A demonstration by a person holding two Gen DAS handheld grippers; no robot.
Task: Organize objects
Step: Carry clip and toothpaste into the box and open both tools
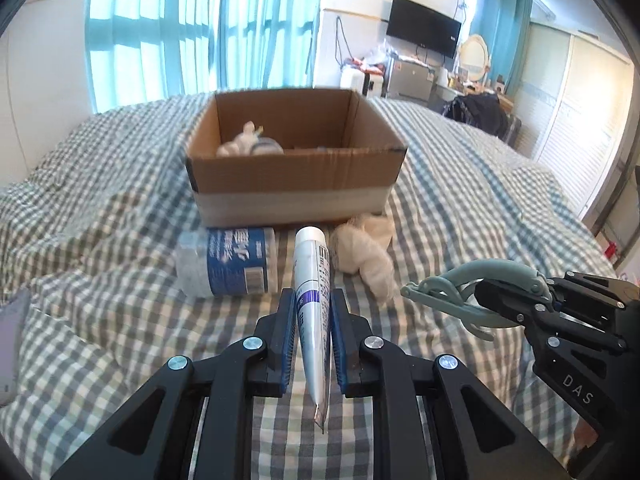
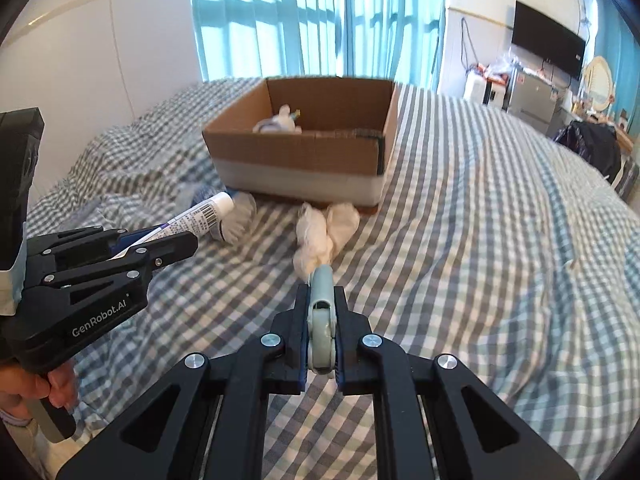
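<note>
Left wrist view: left tongs [image 1: 313,312] are clamping a toothpaste tube [image 1: 314,300]; right tongs [image 2: 322,312] are clamping a pale green clip [image 2: 321,320] near the cardboard box [image 2: 304,160].

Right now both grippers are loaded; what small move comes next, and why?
Probably carry the left gripper forward over the cardboard box: it is shut on the tube, and the open box sits just ahead on the bed.

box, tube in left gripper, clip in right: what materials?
Box: corrugated cardboard, matte brown, pale tape band low down. Tube: looks like glossy laminate or plastic, crimped tail, white cap. Clip: likely moulded plastic, pale grey-green, smooth satin.
</note>
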